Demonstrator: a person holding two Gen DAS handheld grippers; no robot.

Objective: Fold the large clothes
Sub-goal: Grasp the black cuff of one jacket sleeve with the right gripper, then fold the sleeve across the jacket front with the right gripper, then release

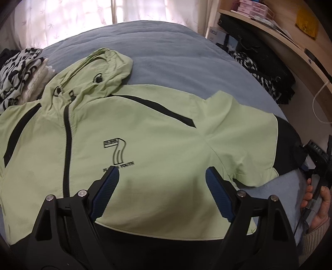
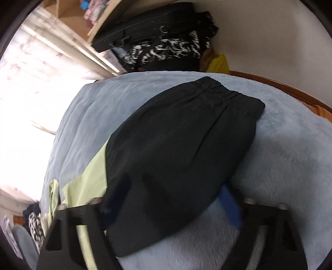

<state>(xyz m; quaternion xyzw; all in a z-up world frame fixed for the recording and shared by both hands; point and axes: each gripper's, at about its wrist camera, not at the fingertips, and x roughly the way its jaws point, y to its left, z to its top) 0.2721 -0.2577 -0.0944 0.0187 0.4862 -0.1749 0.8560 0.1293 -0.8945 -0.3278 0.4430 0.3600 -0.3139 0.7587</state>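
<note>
Your jacket (image 1: 157, 133), pale green with black panels and a black zip, lies spread front-up on the blue-grey bed (image 1: 178, 52). Its hood (image 1: 99, 68) points toward the curtained window (image 1: 68, 18). One green sleeve runs out to the right and ends in a black cuff section (image 2: 178, 149), which lies flat on the bed cover.

Your left gripper (image 1: 162, 176) hangs over the lower chest of the jacket, just below the printed logo (image 1: 118, 153). Its jaws stand wide, blue pads apart, with only flat cloth showing between them. No fabric is pinched.

Your right gripper (image 2: 168, 209) is down at the black sleeve end. The sleeve lies between its jaws and covers the left finger; the right blue pad (image 2: 230, 209) shows at the cloth's edge. The view is blurred there, so it cannot be told whether the pads press on the sleeve.

Your right hand (image 1: 315, 199) shows at the edge of the left view, wrapped round its handle.

Folded patterned clothes (image 1: 18, 72) sit beside the hood. A black bag (image 2: 145, 25) rests by the shelf (image 1: 276, 31).
</note>
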